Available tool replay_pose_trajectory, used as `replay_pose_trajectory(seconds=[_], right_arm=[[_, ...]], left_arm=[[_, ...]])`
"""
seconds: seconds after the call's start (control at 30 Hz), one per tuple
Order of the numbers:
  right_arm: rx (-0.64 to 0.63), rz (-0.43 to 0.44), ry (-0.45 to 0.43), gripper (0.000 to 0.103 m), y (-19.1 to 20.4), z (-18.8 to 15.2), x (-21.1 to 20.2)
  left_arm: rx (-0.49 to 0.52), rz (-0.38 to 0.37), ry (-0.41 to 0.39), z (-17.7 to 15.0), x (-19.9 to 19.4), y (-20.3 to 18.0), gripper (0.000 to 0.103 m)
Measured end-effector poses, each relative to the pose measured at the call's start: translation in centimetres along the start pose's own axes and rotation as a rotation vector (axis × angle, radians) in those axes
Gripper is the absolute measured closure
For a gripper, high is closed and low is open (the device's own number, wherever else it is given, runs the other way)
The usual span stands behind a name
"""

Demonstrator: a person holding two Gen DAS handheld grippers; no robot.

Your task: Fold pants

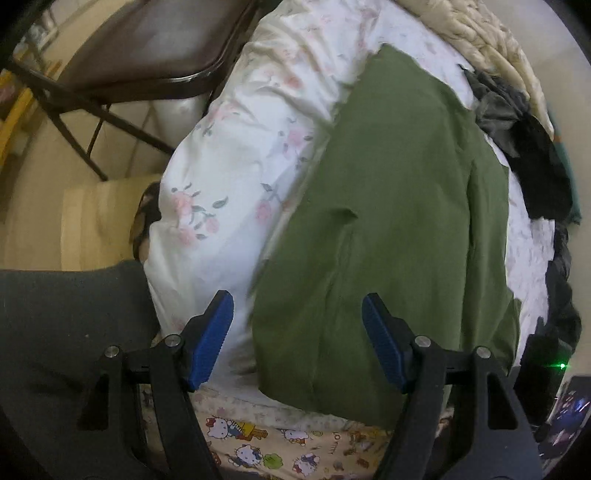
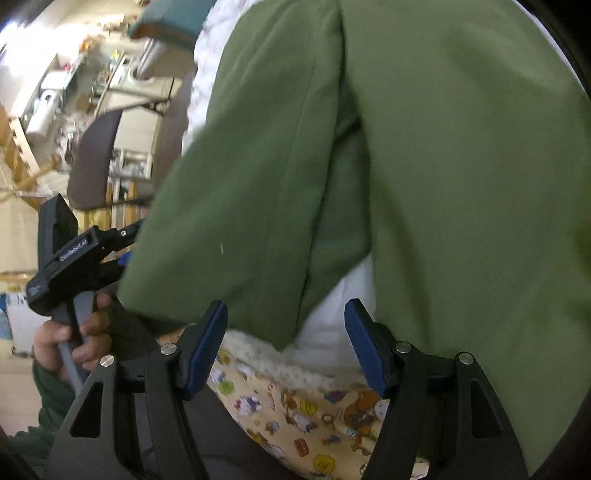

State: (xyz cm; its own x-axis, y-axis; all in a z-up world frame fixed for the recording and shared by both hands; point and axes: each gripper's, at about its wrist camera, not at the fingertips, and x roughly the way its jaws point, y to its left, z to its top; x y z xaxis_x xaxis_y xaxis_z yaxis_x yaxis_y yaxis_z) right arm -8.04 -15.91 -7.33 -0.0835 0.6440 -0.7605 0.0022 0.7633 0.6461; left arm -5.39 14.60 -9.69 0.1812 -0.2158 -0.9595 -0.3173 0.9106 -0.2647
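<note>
Olive-green pants [image 1: 388, 203] lie spread flat on a white floral bedsheet [image 1: 229, 166], reaching from the near edge toward the far end. My left gripper [image 1: 295, 299] hovers over their near left edge, its blue pads wide apart and touching nothing. In the right wrist view the pants [image 2: 461, 184] fill most of the picture, with a folded flap [image 2: 240, 203] lying over to the left. My right gripper [image 2: 286, 304] is open above the flap's lower corner, with nothing between its pads. The left gripper [image 2: 127, 243] shows at the flap's left edge, its handle in a person's hand [image 2: 70, 336].
A cartoon-print sheet [image 1: 295, 450] runs along the bed's near edge. Dark clothes [image 1: 517, 122] and a cream quilt [image 1: 480, 33] are piled at the far right. A folding chair [image 1: 147, 48] stands on the floor left of the bed. Shelves and clutter [image 2: 55, 103] stand beyond.
</note>
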Motion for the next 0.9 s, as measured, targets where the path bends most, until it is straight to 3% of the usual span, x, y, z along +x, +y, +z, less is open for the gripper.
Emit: replay_pose_trajectory(seconds=[0.1, 0.3, 0.33, 0.37, 0.4, 0.57, 0.73, 0.9], right_arm=[[-0.001, -0.006, 0.037, 0.038, 0.2, -1.2, 1.6], [-0.108, -0.05, 0.096, 0.043, 2.8, -2.2, 4.9], [-0.14, -0.081, 0.105, 0.058, 3.3, -2.1, 5.6], [-0.173, -0.113, 0.117, 0.089, 3.8, -2.0, 6.3], [-0.195, -0.135, 0.127, 0.1, 4.2, -1.9, 6.7], [-0.321, -0.211, 0.088, 0.101, 6.6, -3.1, 2.0], [-0.337, -0.308, 0.088, 0.102, 5.0, -3.2, -4.3], [-0.29, -0.46, 0.228, 0.102, 1.6, -3.7, -2.8]], left_arm=[[0.036, 0.04, -0.038, -1.1, -0.4, -0.9, 0.034], [0.1, 0.102, 0.05, -1.6, 2.1, -1.8, 0.034], [0.122, 0.128, 0.068, -1.9, 2.9, -2.2, 0.034], [0.15, 0.159, 0.082, -2.0, 3.6, -2.5, 0.034], [0.188, 0.194, 0.096, -2.2, 4.4, -3.0, 0.034], [0.284, 0.291, 0.127, -2.8, 6.0, -4.0, 0.034], [0.368, 0.341, 0.147, -3.7, 7.1, -5.3, 0.032], [0.412, 0.372, 0.166, -4.7, 7.2, -5.9, 0.032]])
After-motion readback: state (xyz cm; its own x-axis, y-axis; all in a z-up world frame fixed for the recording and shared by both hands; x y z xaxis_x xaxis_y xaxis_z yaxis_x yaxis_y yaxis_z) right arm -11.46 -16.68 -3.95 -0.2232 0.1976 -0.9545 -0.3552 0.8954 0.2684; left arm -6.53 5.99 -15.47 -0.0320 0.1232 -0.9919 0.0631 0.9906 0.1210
